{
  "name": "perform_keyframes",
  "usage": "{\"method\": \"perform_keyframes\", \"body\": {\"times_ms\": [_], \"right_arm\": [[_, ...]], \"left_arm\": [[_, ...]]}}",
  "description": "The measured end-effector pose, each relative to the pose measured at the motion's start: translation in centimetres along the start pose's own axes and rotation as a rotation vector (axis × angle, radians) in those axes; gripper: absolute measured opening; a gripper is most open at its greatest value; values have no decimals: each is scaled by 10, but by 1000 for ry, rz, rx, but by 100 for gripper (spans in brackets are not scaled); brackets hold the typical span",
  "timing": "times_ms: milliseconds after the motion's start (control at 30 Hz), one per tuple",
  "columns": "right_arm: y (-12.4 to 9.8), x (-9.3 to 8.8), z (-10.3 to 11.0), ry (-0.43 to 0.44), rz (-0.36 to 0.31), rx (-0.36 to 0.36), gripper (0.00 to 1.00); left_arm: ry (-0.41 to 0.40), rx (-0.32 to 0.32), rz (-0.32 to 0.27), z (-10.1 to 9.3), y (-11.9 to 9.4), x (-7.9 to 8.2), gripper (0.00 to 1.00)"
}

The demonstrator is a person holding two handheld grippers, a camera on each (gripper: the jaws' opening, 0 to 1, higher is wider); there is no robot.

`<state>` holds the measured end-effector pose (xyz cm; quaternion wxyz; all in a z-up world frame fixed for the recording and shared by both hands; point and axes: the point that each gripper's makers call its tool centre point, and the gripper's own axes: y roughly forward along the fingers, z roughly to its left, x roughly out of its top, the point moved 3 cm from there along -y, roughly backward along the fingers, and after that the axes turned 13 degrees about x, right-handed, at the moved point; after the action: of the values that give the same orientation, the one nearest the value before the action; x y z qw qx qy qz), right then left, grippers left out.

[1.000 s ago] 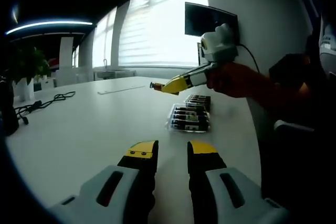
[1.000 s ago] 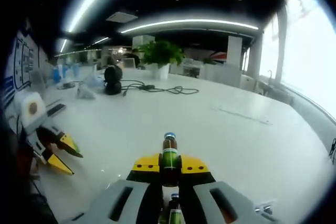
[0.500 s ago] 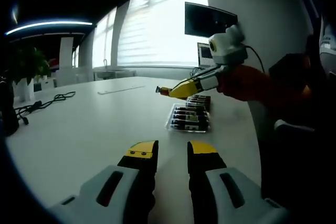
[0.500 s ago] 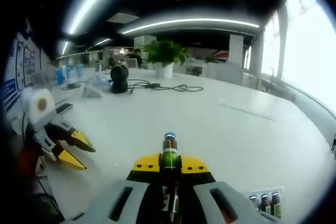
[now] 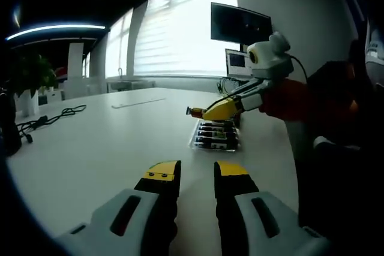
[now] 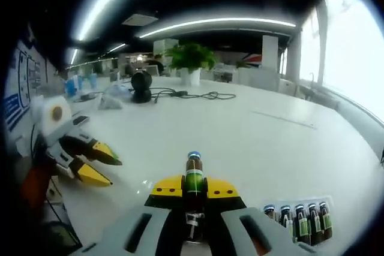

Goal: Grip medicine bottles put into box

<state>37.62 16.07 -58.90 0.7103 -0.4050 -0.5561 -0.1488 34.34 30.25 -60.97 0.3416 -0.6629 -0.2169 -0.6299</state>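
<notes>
Left gripper view: left gripper (image 5: pixel 197 175) low over the white table (image 5: pixel 102 142), jaws spread with a bare gap, nothing between them.
Right gripper: seen in the left gripper view (image 5: pixel 207 113) reaching in from the right, held by a hand in a red sleeve (image 5: pixel 300 101); also in its own view (image 6: pixel 193 189).
Right jaws: pinching a small brown medicine bottle (image 6: pixel 192 175) with a green label and blue cap, bottle lying along the jaws, cap pointing forward.
Bottle position: in the left gripper view the held bottle (image 5: pixel 195 111) sits above the far end of the box, not touching it.
Box: clear tray (image 5: pixel 216 135) on the table near its right edge, holding a row of dark bottles (image 6: pixel 297 220) with green labels, lying side by side.
Left gripper from right gripper view: yellow-tipped jaws (image 6: pixel 99 161) at the left, parted, over the table.
Background: black cable (image 6: pixel 189 95), potted plant (image 6: pixel 191 59), dark monitor (image 5: pixel 240 24) near the window.
</notes>
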Motion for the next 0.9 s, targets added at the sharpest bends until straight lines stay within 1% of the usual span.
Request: {"method": "perform_keyframes", "body": {"times_ms": [367,900], "right_arm": [[0,-10,20,11,16,20,6],[0,-16,35,38,21,25,6]], "left_arm": [[0,0,0,0,0,0,16],[-2,-2,-2,0,0,0,16]]}}
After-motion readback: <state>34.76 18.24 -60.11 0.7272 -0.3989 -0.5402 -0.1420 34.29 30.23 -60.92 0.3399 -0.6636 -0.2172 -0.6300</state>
